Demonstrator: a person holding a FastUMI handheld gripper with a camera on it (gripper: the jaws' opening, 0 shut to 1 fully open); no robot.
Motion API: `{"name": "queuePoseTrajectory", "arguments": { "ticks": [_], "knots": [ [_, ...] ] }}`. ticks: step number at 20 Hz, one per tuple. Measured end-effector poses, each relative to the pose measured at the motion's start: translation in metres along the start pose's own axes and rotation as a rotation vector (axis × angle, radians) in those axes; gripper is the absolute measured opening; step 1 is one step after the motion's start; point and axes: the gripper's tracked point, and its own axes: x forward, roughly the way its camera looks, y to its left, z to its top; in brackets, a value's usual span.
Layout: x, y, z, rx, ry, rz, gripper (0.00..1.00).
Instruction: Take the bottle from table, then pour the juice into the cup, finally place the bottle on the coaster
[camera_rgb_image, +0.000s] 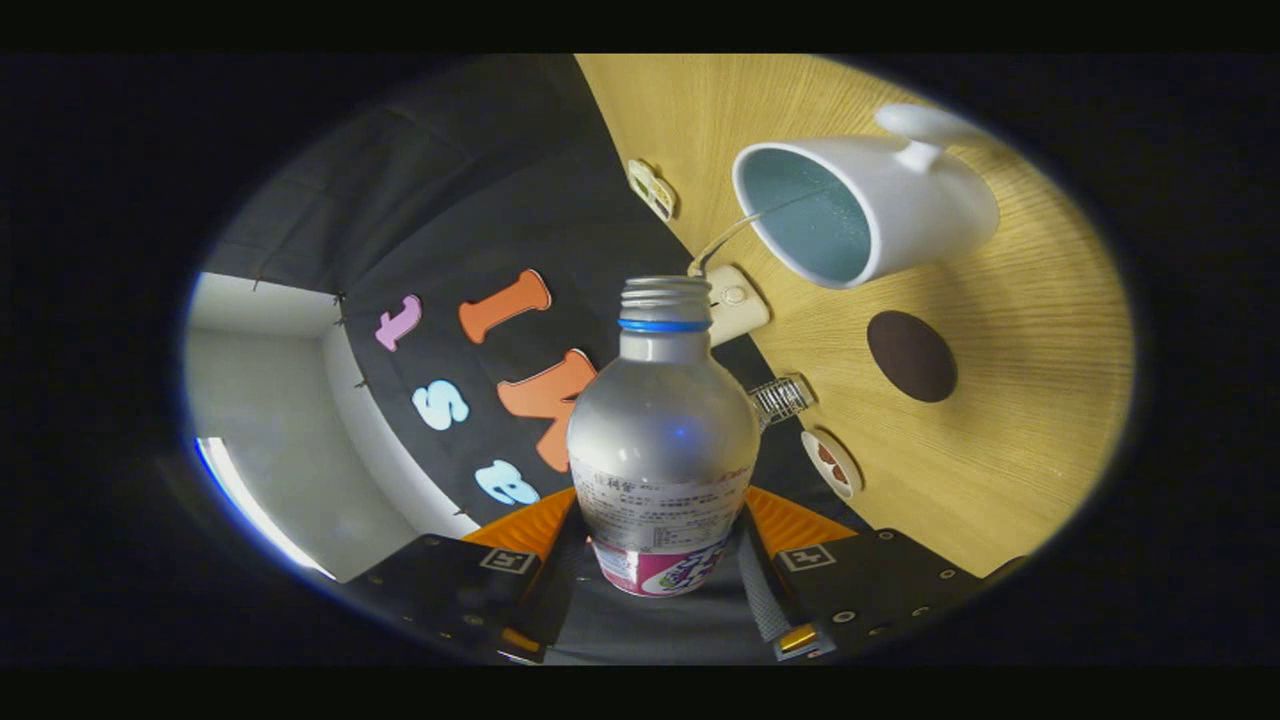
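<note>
A silver metal bottle (663, 440) with an uncapped threaded neck and a blue ring sits between my fingers, and my gripper (662, 540) is shut on its labelled lower body. The whole view is rolled far over, so the bottle is tipped with its mouth toward the white mug (880, 205). The mug has a pale blue inside and a handle on its far side; it stands on the wooden table (1000, 420) beyond the bottle's mouth. A dark brown round coaster (911, 356) lies on the table close beside the mug. I cannot make out any stream of juice.
A cream power strip (735, 305) with its cable lies at the table's edge by the booth wall. A small wire basket (782, 398), a round dish (832, 463) and another small item (652, 188) also line that edge.
</note>
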Motion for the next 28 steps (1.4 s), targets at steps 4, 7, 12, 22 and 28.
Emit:
{"name": "queuePoseTrajectory", "arguments": {
  "ticks": [4,7,12,22,28],
  "knots": [
    [0.001,0.002,-0.003,0.019,0.002,0.002,0.73],
    [0.002,0.006,-0.004,0.033,0.001,0.007,0.73],
    [0.004,0.01,-0.007,0.062,0.001,0.024,0.73],
    [0.001,0.021,-0.003,0.121,-0.013,0.065,0.73],
    [0.001,0.03,0.004,0.154,-0.028,0.087,0.73]
  ]
}}
